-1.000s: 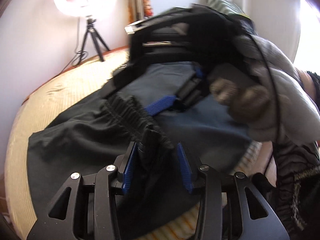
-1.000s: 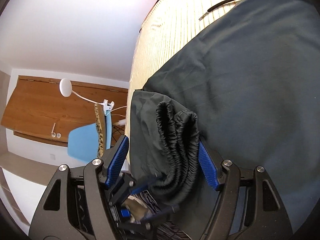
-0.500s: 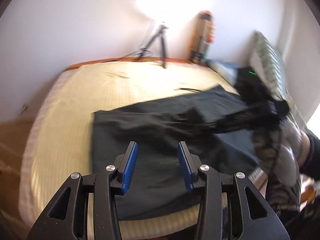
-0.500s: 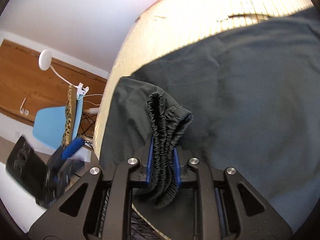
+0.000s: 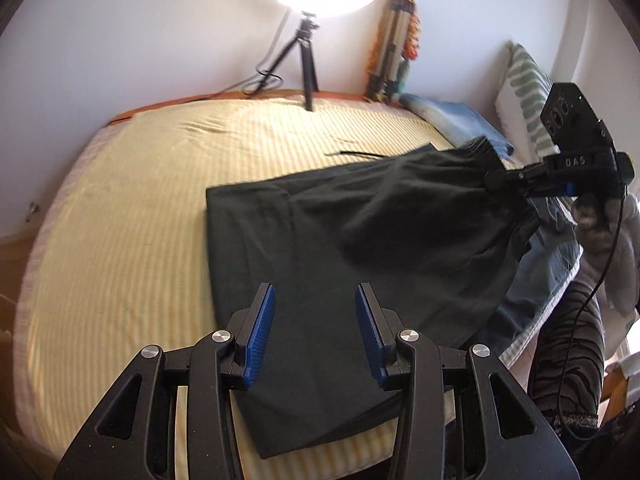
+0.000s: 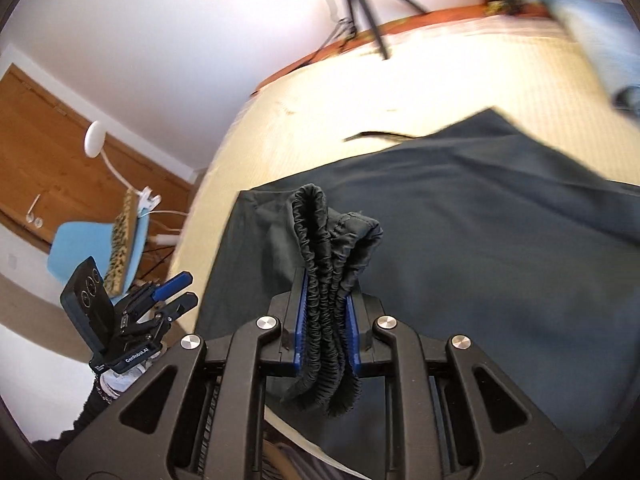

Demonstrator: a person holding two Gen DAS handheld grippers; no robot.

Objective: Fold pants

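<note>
My right claw (image 6: 325, 320) pinches the bunched elastic waistband (image 6: 328, 240) of the limp black pants (image 5: 320, 248). My left claw (image 5: 316, 320) hangs open, empty, lower centre. The soft cloth drapes; I'd grab a thick hem.

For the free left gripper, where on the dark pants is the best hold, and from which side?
Probably the loose near hem edge of the pants, approached from the bed's near side. It lies flat and free, while the right gripper already pinches the bunched waistband.

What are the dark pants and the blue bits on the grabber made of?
The pants look like thin matte woven cloth: soft folds, no shine. Their waistband is bunched into tiny ruffles, so probably elastic. The blue pads on the left gripper look like ridged rubber or plastic; which, I cannot tell.
</note>
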